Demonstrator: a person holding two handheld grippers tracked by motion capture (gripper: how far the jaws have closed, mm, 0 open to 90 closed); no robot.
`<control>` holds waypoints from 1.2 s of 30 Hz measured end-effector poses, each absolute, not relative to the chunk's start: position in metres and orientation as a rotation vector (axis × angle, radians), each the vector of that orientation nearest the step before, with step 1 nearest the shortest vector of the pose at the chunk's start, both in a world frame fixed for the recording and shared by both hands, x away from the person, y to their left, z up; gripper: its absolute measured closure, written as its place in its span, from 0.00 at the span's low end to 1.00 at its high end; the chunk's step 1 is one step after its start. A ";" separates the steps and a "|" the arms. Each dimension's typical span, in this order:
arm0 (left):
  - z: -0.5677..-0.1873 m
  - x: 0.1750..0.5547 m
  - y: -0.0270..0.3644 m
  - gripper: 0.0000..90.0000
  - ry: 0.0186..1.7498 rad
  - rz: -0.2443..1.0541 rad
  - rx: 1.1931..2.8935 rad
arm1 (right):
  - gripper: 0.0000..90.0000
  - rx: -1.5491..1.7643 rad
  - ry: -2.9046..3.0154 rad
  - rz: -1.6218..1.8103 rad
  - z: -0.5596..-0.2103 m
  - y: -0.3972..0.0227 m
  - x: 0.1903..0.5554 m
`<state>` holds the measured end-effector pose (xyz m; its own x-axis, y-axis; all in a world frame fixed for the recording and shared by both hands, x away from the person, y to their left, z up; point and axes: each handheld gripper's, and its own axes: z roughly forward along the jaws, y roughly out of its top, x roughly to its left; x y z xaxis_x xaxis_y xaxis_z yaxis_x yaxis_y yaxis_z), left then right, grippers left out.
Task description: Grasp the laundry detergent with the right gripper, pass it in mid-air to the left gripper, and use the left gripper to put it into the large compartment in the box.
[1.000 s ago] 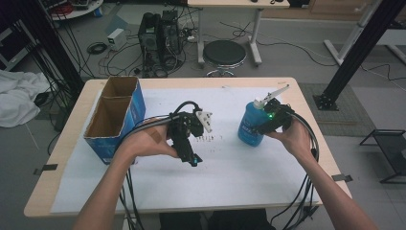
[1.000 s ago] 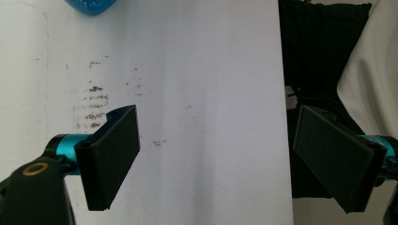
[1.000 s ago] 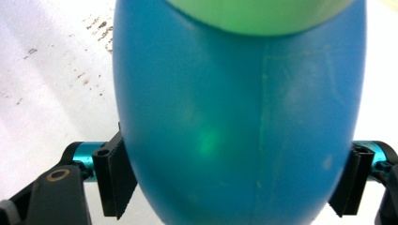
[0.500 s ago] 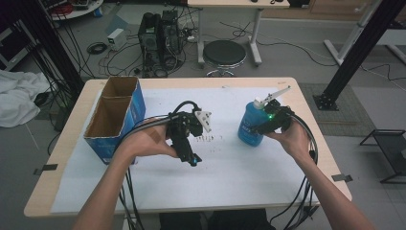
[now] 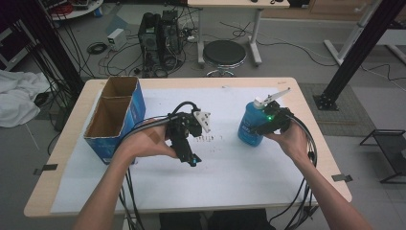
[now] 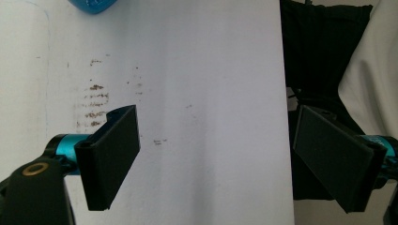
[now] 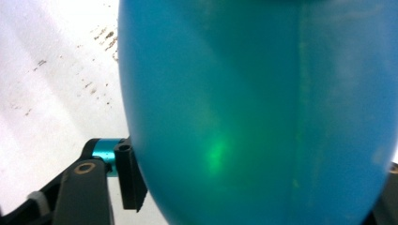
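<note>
Right of centre on the white, speckled surface (image 5: 268, 182), the right claw (image 5: 261, 128) has just been closing around a smooth, rounded blue pump bottle (image 5: 251, 125), while the left claw (image 5: 191, 155), flat black pads spread wide, holds nothing.

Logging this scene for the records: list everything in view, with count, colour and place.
Bottle: one, blue with white pump top, table right, between the right gripper's jaws.
Cardboard box: one, blue outside, brown inside, two compartments, table left.
Table: one, wooden edge, white sheet on top.
Stool: one, black, on the floor beyond the table.
Left gripper: one, black, jaws open over the sheet.
Right gripper: one, black, jaws just closing against the bottle.
</note>
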<state>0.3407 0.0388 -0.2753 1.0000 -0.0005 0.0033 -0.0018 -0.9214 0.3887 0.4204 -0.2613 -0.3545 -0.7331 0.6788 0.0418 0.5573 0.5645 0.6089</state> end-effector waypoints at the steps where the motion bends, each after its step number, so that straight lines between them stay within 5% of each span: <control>1: -0.275 0.341 0.039 0.17 -0.002 0.003 2.745 | 0.35 1.017 2.593 0.907 -0.355 -0.263 0.421; 36: -0.273 0.343 0.041 0.17 0.014 0.017 2.740 | 0.50 1.034 2.592 0.961 -0.355 -0.265 0.424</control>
